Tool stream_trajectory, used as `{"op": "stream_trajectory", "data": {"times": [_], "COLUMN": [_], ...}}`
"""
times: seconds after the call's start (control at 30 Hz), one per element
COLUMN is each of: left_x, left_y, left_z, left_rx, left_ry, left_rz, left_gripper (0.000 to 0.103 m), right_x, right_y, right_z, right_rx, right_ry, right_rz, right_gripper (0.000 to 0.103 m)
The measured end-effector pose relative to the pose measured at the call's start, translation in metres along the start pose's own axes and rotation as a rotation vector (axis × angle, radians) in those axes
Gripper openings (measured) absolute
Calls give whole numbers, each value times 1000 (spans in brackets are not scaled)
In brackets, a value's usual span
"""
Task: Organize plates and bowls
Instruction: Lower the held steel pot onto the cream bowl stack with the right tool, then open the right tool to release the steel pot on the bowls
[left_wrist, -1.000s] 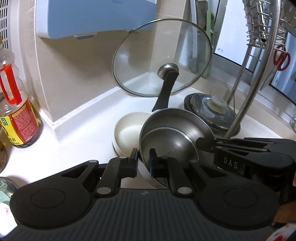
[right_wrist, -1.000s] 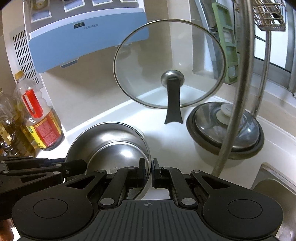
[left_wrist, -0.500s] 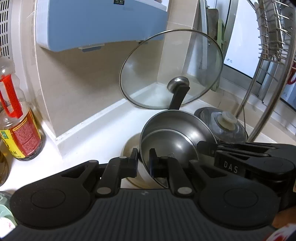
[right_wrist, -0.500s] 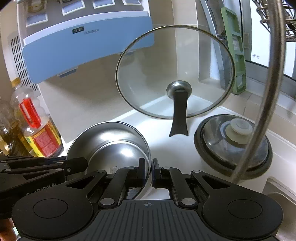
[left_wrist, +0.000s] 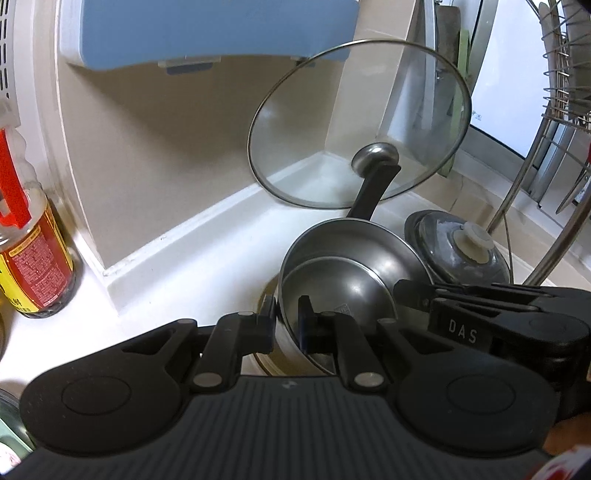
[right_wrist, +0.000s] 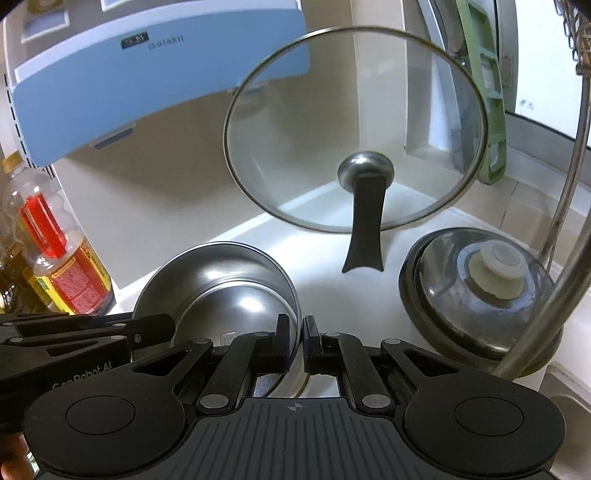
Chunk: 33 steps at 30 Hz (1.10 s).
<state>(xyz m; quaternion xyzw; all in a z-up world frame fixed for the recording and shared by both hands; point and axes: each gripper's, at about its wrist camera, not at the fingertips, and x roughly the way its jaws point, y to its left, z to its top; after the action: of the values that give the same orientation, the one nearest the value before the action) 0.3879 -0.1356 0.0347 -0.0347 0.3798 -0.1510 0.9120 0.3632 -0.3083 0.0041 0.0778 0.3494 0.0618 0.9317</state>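
Soft, fairly dim indoor light, warm on the beige wall (left_wrist: 177, 155). Daylight glows from the window (left_wrist: 506, 107) at two o'clock, nearly washed out. Bright highlights sit on the steel bowl (left_wrist: 354, 284) and smear across the glass lid (right_wrist: 354, 129). Fisheye bending is strong: the rack's pole (right_wrist: 565, 177) curves at three o'clock, and corners go dark. The oil bottle (right_wrist: 55, 254) at nine o'clock looks slightly soft, perhaps from lens stretch.

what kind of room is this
Most likely a home kitchen counter: a glass pan lid leans in the corner, a cooking oil bottle stands at the left, and a wire dish rack hangs beside the window.
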Motion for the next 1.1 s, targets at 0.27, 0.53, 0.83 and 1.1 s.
{"op": "stream_trajectory", "data": {"times": [0.27, 0.53, 0.83, 1.1], "left_x": [7, 14, 22, 26], "left_y": [3, 6, 10, 11], "left_z": [0, -2, -4, -4], "left_rx": [-6, -15, -30, -33], "left_ry": [16, 39, 66, 71], "left_rz": [4, 9, 11, 8], "left_gripper": [10, 10, 10, 10], "right_x": [9, 17, 26, 30], "right_y": [-1, 0, 2, 2], "right_z": [0, -1, -3, -4], "right_rx": [-1, -5, -10, -8], "right_ry": [15, 31, 59, 63], "right_rz": [2, 1, -3, -7], "right_gripper": [6, 6, 6, 6]}}
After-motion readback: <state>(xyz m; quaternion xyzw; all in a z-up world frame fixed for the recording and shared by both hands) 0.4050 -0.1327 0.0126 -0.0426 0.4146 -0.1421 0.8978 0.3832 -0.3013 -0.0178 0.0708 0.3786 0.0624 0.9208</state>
